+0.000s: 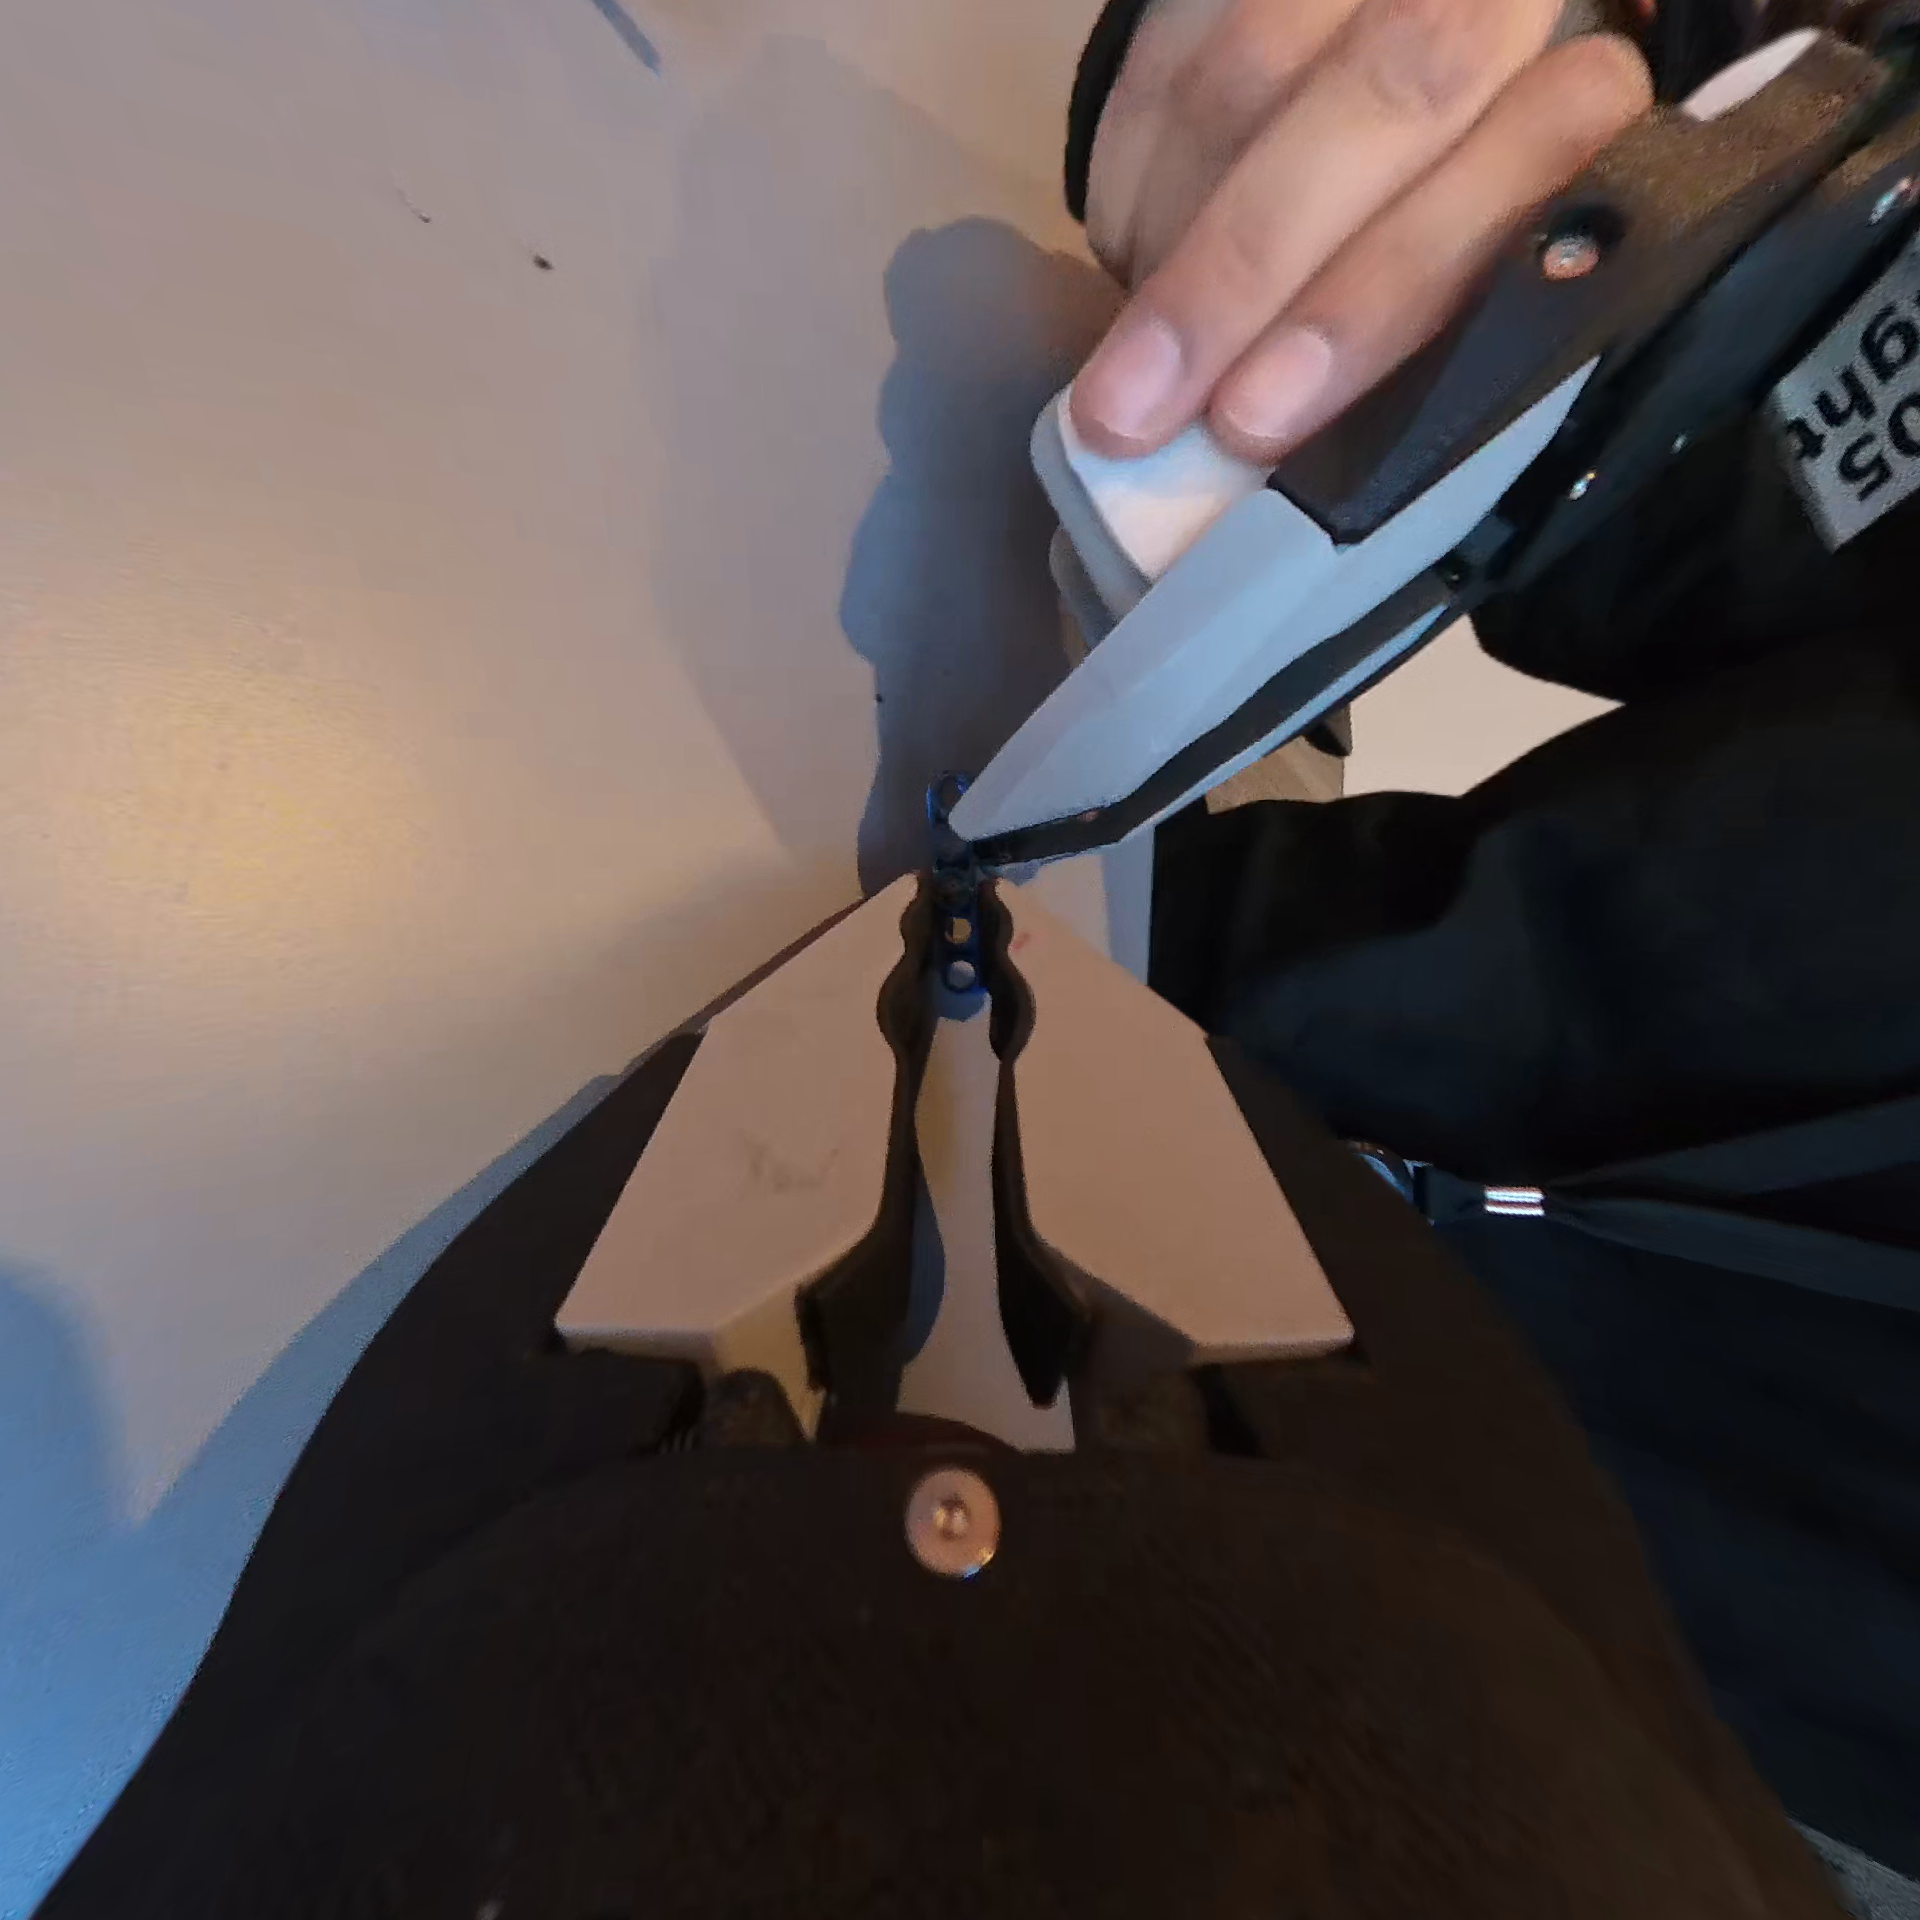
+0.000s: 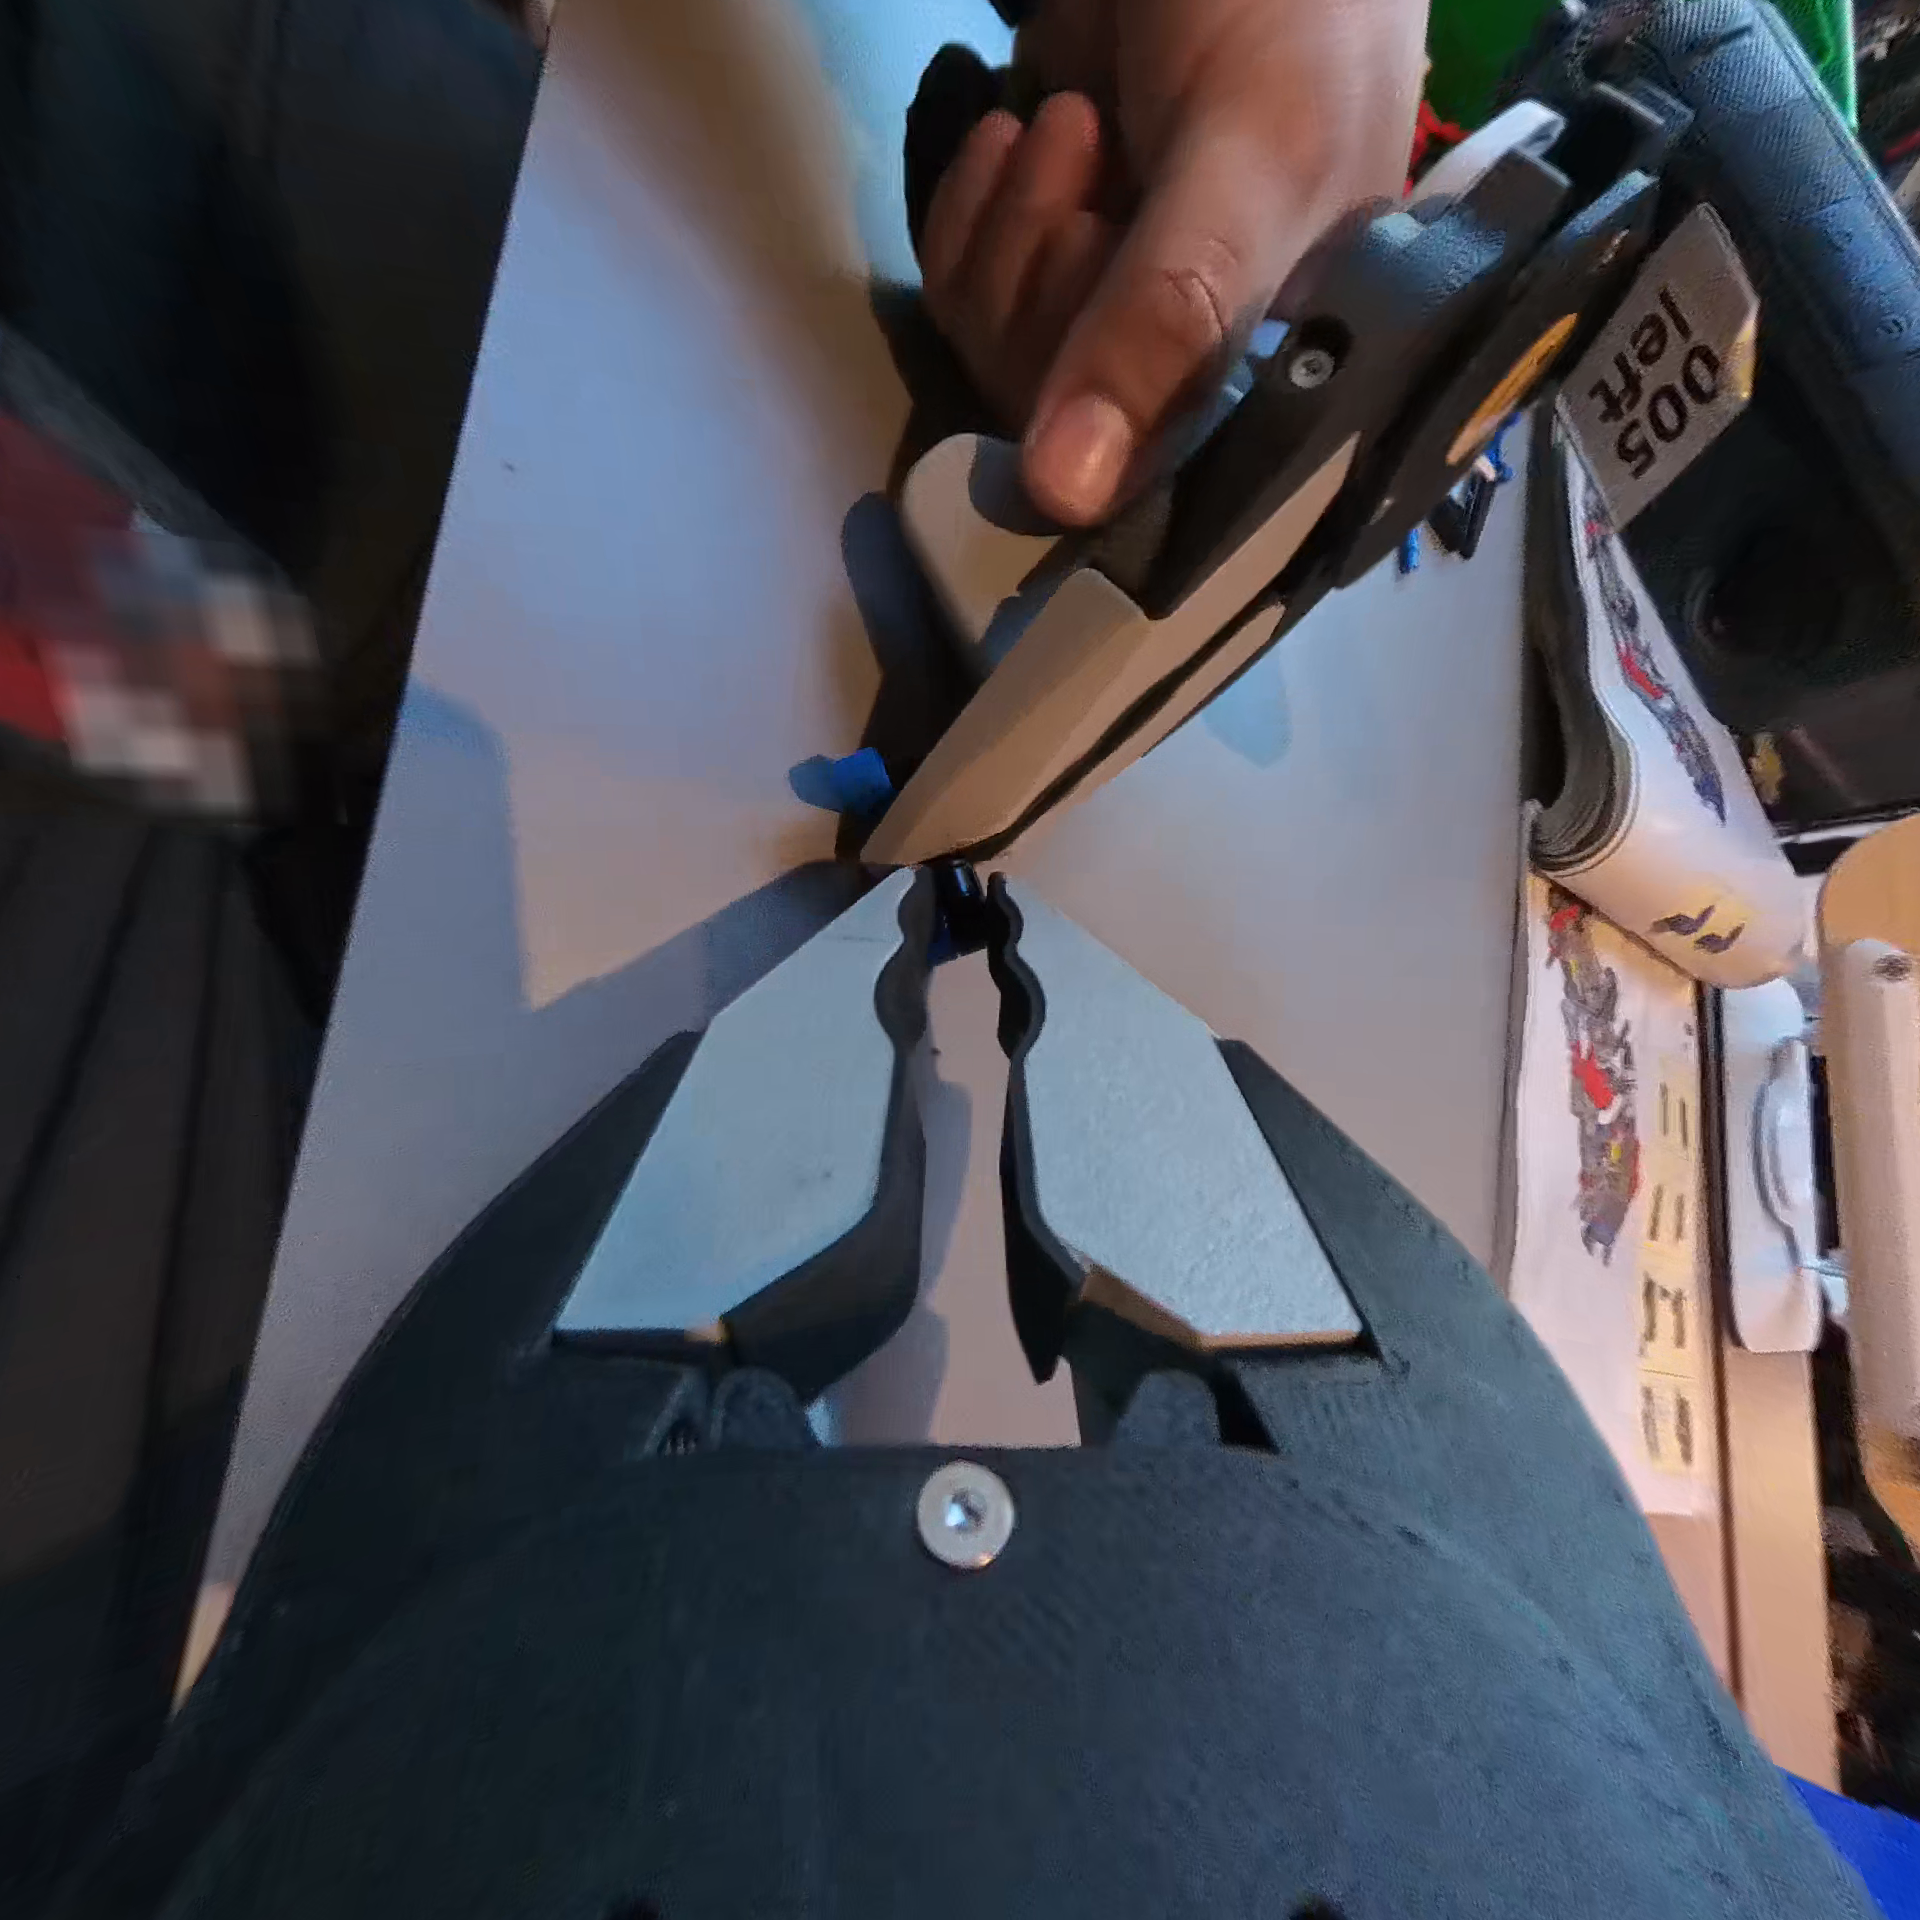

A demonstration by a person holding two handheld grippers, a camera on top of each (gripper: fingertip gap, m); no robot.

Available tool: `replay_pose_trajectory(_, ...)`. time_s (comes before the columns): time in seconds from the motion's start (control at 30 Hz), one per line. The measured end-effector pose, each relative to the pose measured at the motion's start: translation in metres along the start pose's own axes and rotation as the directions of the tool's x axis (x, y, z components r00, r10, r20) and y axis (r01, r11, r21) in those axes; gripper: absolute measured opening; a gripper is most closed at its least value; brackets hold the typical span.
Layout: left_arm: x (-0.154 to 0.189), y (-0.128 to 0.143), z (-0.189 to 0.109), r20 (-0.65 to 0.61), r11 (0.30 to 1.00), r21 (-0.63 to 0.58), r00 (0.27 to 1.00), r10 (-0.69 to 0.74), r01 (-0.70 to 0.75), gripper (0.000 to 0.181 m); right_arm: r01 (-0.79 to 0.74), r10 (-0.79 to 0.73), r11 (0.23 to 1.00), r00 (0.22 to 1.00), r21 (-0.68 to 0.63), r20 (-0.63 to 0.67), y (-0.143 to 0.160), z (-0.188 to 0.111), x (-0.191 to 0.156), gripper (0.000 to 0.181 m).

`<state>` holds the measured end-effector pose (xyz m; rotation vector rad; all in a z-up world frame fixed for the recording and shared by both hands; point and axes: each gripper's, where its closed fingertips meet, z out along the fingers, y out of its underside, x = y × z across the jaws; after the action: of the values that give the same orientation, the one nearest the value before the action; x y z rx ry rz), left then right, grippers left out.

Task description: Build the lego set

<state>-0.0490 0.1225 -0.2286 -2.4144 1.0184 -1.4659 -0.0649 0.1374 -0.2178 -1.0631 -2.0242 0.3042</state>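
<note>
My left gripper (image 1: pixel 954 891) is shut on a thin blue beam with holes (image 1: pixel 961 961), held upright between its black pads above the white table (image 1: pixel 312 623). My right gripper (image 1: pixel 971 836) comes in from the upper right, and its tip meets the top end of the beam. In the right wrist view, my right gripper (image 2: pixel 956 883) is shut on a small black pin (image 2: pixel 957 889). The left gripper (image 2: pixel 883 850) reaches down from the upper right to touch that pin. Part of the blue beam (image 2: pixel 852 777) sticks out behind its tip.
A person's hand (image 1: pixel 1247 260) holds each gripper, and dark clothing (image 1: pixel 1558 987) fills the right side. In the right wrist view, a printed sheet (image 2: pixel 1590 1091) and a white booklet (image 2: pixel 1662 810) lie at the table's right, with a dark chair (image 2: pixel 1818 312) behind. The table's left edge (image 2: pixel 416 727) is close. My two grippers' fingertips are within a few centimetres of each other.
</note>
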Motion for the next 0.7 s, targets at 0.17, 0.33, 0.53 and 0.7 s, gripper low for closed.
replay_pose_trajectory(0.17,-0.005,-0.007,-0.002,0.105,0.996,0.091,0.994,0.015,-0.024,0.006,-0.198,0.199,0.978,0.98,0.061,-0.012,0.005,0.0,0.006,0.005)
replay_pose_trajectory(0.33,-0.01,-0.017,-0.011,0.232,0.972,0.224,0.972,0.022,-0.076,0.005,-0.349,0.359,0.929,0.931,0.122,-0.065,0.006,0.0,0.018,0.007)
replay_pose_trajectory(0.53,-0.011,-0.039,-0.024,0.215,0.897,0.442,0.972,-0.096,-0.01,0.005,-0.457,0.479,0.875,0.864,0.16,-0.154,0.008,-0.006,0.043,0.005)
replay_pose_trajectory(0.7,-0.011,-0.053,-0.035,0.089,0.829,0.552,0.982,-0.167,0.091,0.006,-0.553,0.594,0.8,0.785,0.233,-0.176,0.005,-0.007,0.064,0.005)
